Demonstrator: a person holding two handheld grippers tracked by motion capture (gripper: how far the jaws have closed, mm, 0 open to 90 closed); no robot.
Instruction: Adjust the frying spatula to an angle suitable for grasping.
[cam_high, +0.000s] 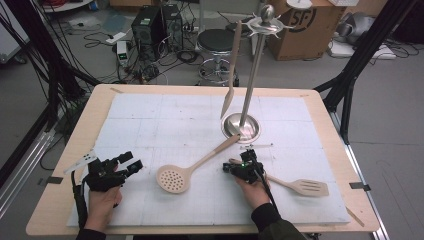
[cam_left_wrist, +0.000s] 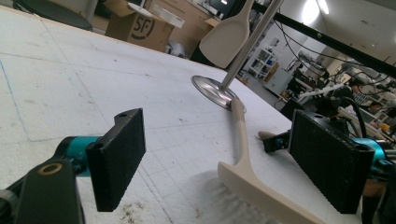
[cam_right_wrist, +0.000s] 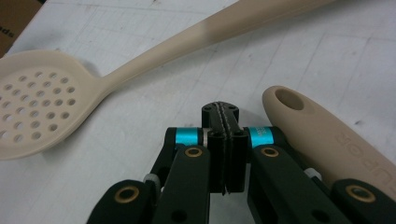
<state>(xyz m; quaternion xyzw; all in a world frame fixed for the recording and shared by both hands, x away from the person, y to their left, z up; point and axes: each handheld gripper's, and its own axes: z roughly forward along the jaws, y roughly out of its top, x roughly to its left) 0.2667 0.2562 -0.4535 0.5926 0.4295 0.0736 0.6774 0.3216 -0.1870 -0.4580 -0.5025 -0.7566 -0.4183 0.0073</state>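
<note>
Nearest the high camera, two sleeved forearms come in over the front edge of the desk (cam_high: 65, 150), each hand carrying a gripper. The left gripper (cam_high: 131, 162) rests near the front left of the white foam sheet (cam_high: 150, 115) that covers the desk; its fingers (cam_left_wrist: 116, 156) stand wide apart with nothing between them, and in its own view they frame the skimmer's handle and the rack beyond. The right gripper (cam_right_wrist: 226, 122) sits right of centre, its fingers pressed together with nothing between them, pointing toward the left. Just beside it, on its right in the right gripper view, lies the handle end of the slotted turner (cam_high: 306, 187), with a hanging hole near the tip; whether the gripper touches that handle cannot be told. The turner lies flat, its slotted blade toward the right of the desk. The perforated skimmer (cam_high: 174, 179) lies between the two grippers, bowl toward the front, its long handle running back and to the right until the tip reaches the round steel base of the utensil rack (cam_high: 242, 127). The rack stands upright behind the right gripper, and a beige spatula (cam_high: 230, 82) hangs from one of its top hooks, blade down.
</note>
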